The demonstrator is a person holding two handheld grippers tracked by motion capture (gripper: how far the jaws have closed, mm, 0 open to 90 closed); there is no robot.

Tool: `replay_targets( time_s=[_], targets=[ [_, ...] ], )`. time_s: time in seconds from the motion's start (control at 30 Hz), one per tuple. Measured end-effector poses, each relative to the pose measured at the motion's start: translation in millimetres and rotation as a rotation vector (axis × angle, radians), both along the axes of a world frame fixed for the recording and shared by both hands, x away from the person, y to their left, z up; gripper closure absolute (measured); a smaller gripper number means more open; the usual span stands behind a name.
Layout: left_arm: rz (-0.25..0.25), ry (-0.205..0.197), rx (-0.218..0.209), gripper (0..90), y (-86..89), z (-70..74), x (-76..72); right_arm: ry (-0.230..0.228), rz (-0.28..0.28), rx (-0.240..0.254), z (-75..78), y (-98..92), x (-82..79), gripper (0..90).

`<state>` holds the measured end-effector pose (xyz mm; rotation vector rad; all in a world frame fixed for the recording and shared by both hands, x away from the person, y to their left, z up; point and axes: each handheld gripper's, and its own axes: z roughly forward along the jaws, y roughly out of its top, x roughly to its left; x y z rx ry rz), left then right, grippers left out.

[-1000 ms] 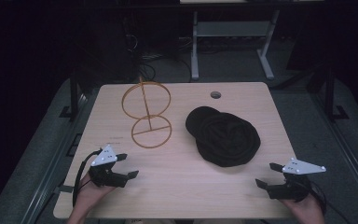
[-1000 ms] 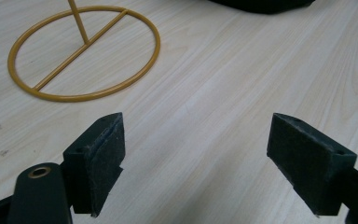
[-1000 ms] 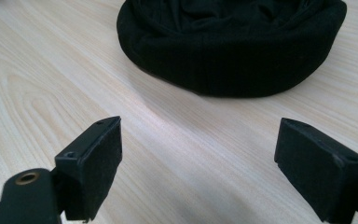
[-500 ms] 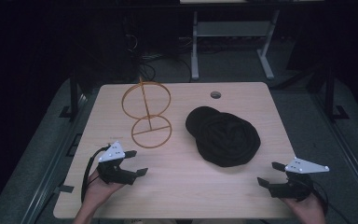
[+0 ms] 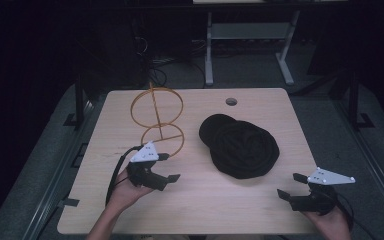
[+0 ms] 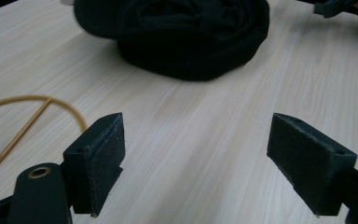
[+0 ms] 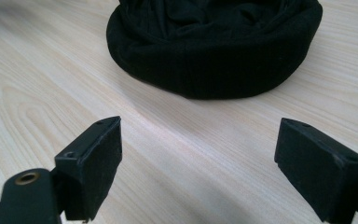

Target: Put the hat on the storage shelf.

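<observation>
The soft black knitted cloth heap (image 5: 240, 147), a rounded bundle with a ribbed rim, lies on the pale wooden worktop (image 5: 205, 200) between the two tools and slightly beyond both, right of the worktop's middle. From the left tool (image 5: 166, 167) it lies ahead and toward the person's right, and in the left gripper view the heap (image 6: 186, 37) sits up the frame past bare wood. From the right tool (image 5: 291, 186) it lies forward and toward the person's left; the right gripper view looks straight along its jaws at the heap's ribbed edge (image 7: 214, 70). The two look about equally near, the right perhaps a little squarer to it. Both tools stand spread wide with nothing between the jaws. The heap is broader than tall, its longer spread running roughly from far-left to near-right. Just beside the left tool stands a golden wire stand of two hoops on a rod (image 5: 160, 117), apart from the heap; it would be the thing to avoid brushing. Nothing lies between either tool and the cloth.
</observation>
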<state>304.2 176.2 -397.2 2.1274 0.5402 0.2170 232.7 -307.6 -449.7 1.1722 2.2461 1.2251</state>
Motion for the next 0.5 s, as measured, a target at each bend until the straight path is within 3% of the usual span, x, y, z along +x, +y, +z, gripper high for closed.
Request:
replay_targets(
  time_s=[0.17, 0.5],
  targets=[
    [-0.053, 0.017, 0.006, 19.4, -23.8, 1.4, 7.9, -0.013, 0.002, 0.004, 1.7, -1.6, -1.6, 14.7],
    [-0.122, 0.007, 0.015, 19.3, -67.6, 5.5, 19.4, -0.011, 0.005, 0.003, 2.2, 0.7, -3.7, 14.8]
  ],
)
